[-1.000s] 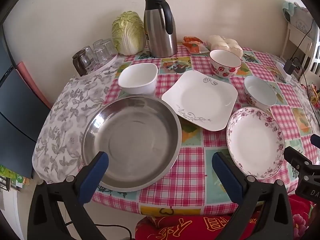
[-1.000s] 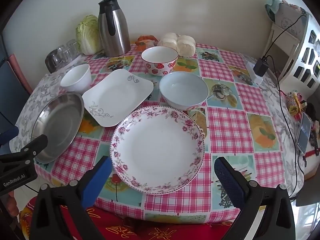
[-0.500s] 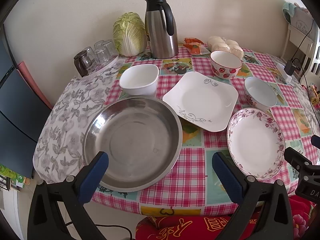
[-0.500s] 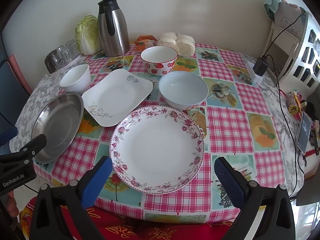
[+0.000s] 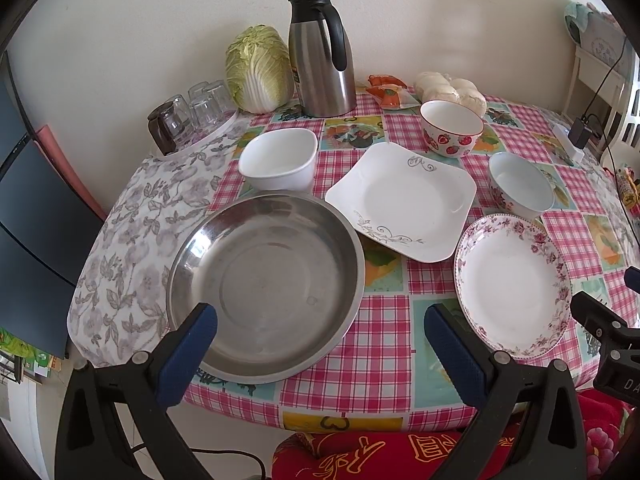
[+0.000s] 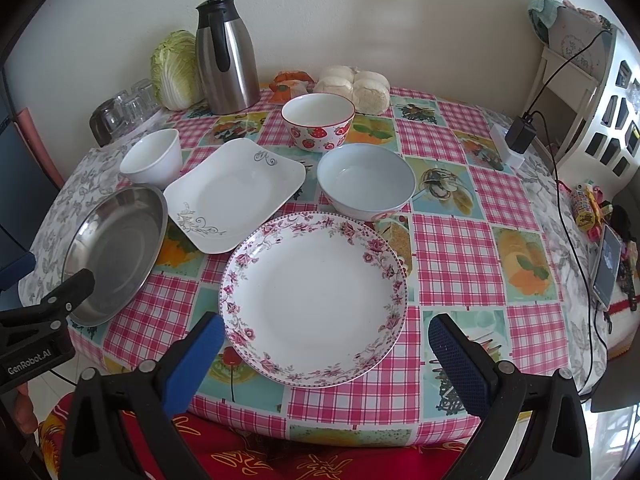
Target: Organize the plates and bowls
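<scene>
On the checked table lie a steel basin [image 5: 264, 284] [image 6: 114, 252], a square white plate [image 5: 404, 198] [image 6: 236, 196] and a round floral plate [image 5: 512, 286] [image 6: 314, 304]. Behind them stand a white square bowl [image 5: 280, 164] [image 6: 152, 162], a strawberry bowl [image 5: 452, 128] [image 6: 318, 120] and a pale blue bowl [image 5: 520, 186] [image 6: 366, 180]. My left gripper [image 5: 320, 350] hangs open at the table's near edge, its left finger over the basin's near rim. My right gripper [image 6: 324, 360] is open around the floral plate's near rim, holding nothing.
At the back stand a steel thermos jug [image 5: 322, 54], a cabbage [image 5: 258, 70], upturned glasses [image 5: 188, 116], a bag of buns [image 5: 450, 88] and an orange snack packet [image 5: 390, 90]. A charger and cable [image 6: 520, 132] lie at the right edge. Red cloth [image 6: 280, 460] lies below the table edge.
Both views have shifted only slightly, the left one drifting a little so the table sits lower in frame. All dishes stay where they were and both grippers remain open.
</scene>
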Action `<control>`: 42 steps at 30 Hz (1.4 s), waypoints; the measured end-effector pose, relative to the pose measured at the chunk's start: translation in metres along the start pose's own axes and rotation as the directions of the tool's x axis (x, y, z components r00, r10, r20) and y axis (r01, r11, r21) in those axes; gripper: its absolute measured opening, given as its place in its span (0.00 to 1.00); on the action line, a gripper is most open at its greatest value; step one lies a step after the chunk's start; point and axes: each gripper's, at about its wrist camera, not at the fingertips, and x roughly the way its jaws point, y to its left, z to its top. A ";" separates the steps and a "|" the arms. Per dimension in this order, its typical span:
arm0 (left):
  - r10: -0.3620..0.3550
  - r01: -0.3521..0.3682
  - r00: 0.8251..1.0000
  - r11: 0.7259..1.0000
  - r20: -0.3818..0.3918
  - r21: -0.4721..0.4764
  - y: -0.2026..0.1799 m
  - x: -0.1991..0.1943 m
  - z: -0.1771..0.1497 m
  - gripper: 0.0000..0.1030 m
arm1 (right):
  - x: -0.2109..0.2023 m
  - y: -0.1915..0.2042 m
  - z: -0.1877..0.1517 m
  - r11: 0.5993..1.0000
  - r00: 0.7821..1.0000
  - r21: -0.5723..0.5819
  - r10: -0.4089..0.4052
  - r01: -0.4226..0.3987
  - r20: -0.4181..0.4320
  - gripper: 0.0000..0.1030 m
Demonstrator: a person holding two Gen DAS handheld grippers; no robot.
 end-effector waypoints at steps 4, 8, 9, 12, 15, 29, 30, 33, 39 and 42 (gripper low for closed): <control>0.001 -0.001 1.000 1.000 0.000 0.000 0.000 0.000 0.000 1.00 | 0.000 0.000 0.000 1.000 1.000 0.000 0.000 0.000 0.000 1.00; 0.003 -0.003 1.000 1.000 0.000 0.000 -0.001 0.000 0.000 1.00 | 0.000 0.000 0.000 1.000 1.000 0.000 0.000 0.000 0.000 1.00; 0.002 -0.002 1.000 1.000 -0.001 0.000 -0.001 0.000 0.000 1.00 | -0.001 0.000 0.000 1.000 1.000 0.000 0.000 0.000 0.000 1.00; 0.003 -0.003 1.000 1.000 -0.001 0.001 -0.001 0.000 -0.001 1.00 | -0.001 0.000 0.000 1.000 1.000 -0.001 0.000 0.000 0.000 1.00; 0.002 -0.002 1.000 1.000 -0.001 0.004 -0.002 0.001 -0.002 1.00 | -0.001 0.000 0.000 1.000 1.000 -0.001 0.000 0.000 0.000 1.00; -0.002 0.002 1.000 1.000 -0.005 0.005 -0.003 0.001 -0.002 1.00 | -0.002 0.000 0.000 1.000 1.000 -0.001 0.000 0.000 0.000 1.00; -0.002 0.003 1.000 1.000 -0.005 0.004 -0.003 0.001 -0.002 1.00 | -0.002 0.000 0.000 1.000 1.000 -0.001 -0.001 0.001 0.000 1.00; -0.002 0.002 1.000 1.000 -0.004 0.005 -0.003 0.001 -0.002 1.00 | -0.001 0.000 0.000 1.000 1.000 -0.001 0.000 0.000 0.001 1.00; -0.014 0.014 1.000 1.000 -0.001 0.003 -0.002 0.000 0.000 1.00 | -0.002 0.000 0.001 1.000 1.000 -0.005 0.000 0.000 0.001 1.00; -0.019 0.019 1.000 1.000 0.002 0.006 -0.003 -0.002 0.001 1.00 | -0.005 0.001 0.001 1.000 1.000 -0.015 -0.002 0.002 0.004 1.00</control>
